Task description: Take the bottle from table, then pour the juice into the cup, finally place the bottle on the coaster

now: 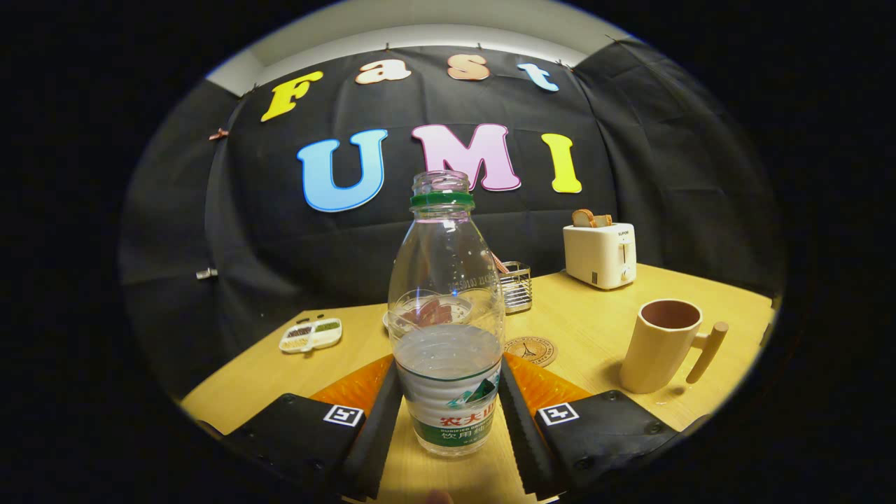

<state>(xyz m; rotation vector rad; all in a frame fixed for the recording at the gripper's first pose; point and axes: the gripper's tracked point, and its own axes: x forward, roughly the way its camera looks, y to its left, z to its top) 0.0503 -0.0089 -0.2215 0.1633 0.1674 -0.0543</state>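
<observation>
Gripper fingers clamped on bottle, uncapped, half full. Pour not done, I judge; cup right, coaster just beyond.

**Colours and patterns observed**

Bottle: clear, green neck ring, white-and-green label with red print. Cup: cream outside, brown inside. Coaster: tan with a dark printed motif. Toaster: white. Table: light wood grain. Gripper: black fingers, orange ribbed panels, black-and-white square markers.
</observation>
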